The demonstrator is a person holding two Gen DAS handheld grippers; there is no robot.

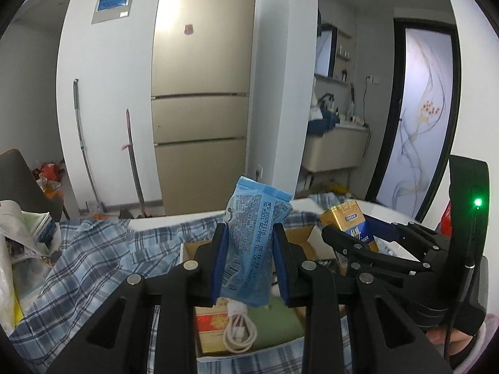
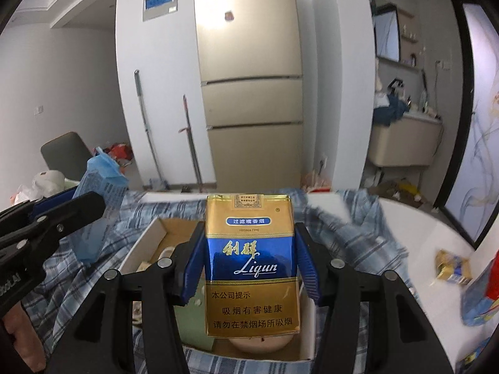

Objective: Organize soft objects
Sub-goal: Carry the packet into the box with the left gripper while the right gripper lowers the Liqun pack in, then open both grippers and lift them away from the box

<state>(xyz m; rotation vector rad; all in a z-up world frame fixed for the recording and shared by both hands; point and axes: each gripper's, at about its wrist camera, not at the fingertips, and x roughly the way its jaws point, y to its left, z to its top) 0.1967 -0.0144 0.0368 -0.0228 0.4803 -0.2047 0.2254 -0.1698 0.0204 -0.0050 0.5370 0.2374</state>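
The left tool (image 1: pixel 249 258) pinches a blue pouch (image 1: pixel 251 243) upright and the right tool (image 2: pixel 251 261) clamps a cigarette pack (image 2: pixel 251 265), both held just above the open box (image 2: pixel 137 249) on the tabletop, likely for dropping in.

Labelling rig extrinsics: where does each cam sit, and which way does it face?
Left wrist: on the left gripper, facing the fridge; own fingers clamp the blue pouch; right gripper shows at right.
Right wrist: on the right gripper, same heading; fingers clamp the gold-and-blue pack; left gripper shows at left.
Shared: fridge, open box, plaid cloth.
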